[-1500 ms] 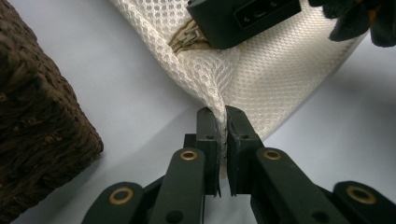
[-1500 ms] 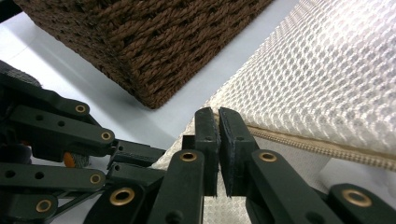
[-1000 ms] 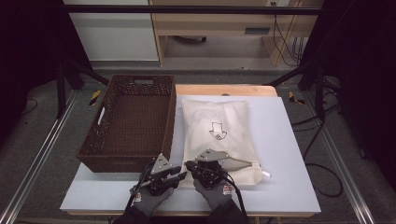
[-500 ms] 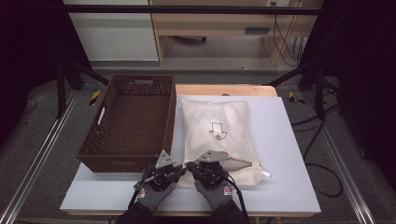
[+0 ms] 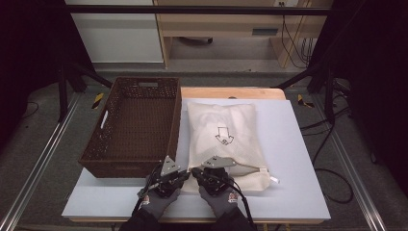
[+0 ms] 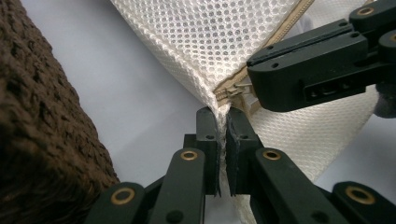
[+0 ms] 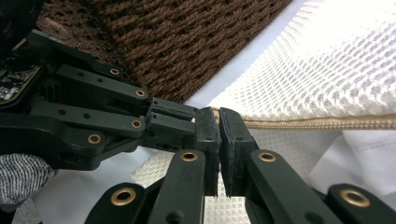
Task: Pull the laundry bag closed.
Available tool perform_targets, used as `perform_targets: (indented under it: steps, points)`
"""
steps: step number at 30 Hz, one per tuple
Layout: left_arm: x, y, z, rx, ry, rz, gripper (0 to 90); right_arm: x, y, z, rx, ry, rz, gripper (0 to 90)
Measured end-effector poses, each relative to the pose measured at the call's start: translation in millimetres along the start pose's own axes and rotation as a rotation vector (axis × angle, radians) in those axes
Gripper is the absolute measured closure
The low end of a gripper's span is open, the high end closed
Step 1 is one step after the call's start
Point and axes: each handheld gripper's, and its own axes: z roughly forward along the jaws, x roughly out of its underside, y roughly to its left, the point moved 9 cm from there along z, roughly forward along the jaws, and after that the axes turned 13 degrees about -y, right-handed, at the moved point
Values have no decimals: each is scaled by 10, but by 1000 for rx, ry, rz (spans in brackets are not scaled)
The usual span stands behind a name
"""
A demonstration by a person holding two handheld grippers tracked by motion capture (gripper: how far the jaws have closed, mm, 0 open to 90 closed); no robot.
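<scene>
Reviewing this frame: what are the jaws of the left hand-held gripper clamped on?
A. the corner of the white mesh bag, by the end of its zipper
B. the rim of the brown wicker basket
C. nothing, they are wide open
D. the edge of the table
A: in the left gripper view the left hand-held gripper pinches the corner of the white mesh bag between its jaws, just below the zipper end.

left gripper (image 6: 222, 144) fingers just closed, now pinching the mesh bag (image 6: 210, 42) corner by the zipper

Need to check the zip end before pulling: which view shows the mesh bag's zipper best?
The left gripper view: the zipper ends right above the left gripper, pinching mesh. The right gripper view shows its tape; the high view only the mesh bag.
</scene>
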Motion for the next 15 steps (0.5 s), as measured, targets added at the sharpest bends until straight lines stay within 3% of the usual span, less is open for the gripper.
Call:
perform_targets:
  steps: [6,15]
  points:
    - [-1,24,-6,-29,-4,-17,848,2,4,-1,8,-10,17,873]
    - [-9,22,-20,-8,-10,-26,848,24,-33,-26,32,-8,54,875]
